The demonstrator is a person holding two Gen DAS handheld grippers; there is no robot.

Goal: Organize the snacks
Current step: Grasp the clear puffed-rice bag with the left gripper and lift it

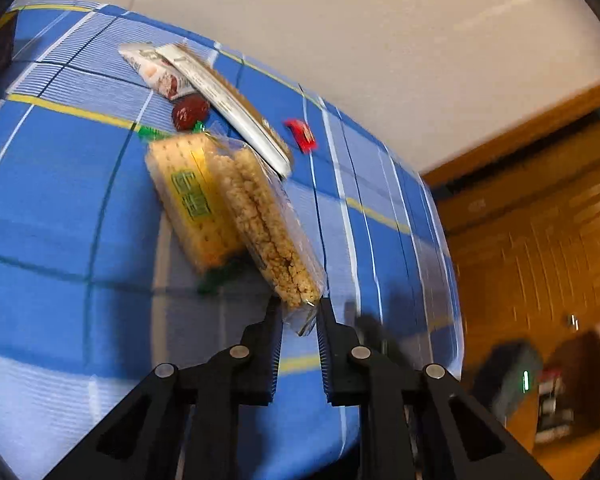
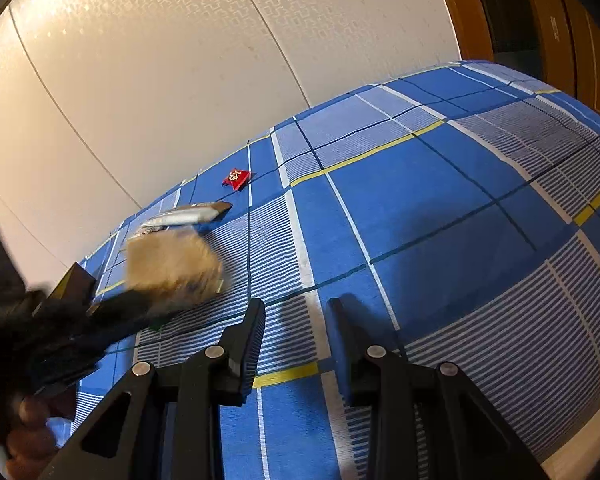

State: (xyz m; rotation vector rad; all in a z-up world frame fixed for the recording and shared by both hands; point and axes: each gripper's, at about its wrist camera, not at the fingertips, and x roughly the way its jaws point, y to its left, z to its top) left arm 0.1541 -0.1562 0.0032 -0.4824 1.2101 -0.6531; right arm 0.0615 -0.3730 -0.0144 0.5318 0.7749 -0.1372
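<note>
Left gripper [image 1: 299, 314] clamped on clear end flap of rice-crisp packet [image 1: 266, 224], which extends ahead of its fingertips; cracker packet [image 1: 192, 196] just left of it. Right gripper [image 2: 296, 304] jaws part open, empty, over blue checked surface [image 2: 440, 208]; red candy [image 2: 237, 178] far ahead.

Left tongs [image 1: 299, 312] pinching rice-cracker pack [image 1: 266, 224]

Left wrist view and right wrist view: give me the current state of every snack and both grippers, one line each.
Left gripper: shut on the clear end flap of the puffed rice pack.
Puffed rice pack: sealed, leaning against the cracker pack.
Cracker pack: sealed, lying on the blue checked cloth.
Silver bar: wrapped, resting across other snacks.
Red sweet: wrapped, lying apart.
Right gripper: open, nothing between its fingers.
</note>
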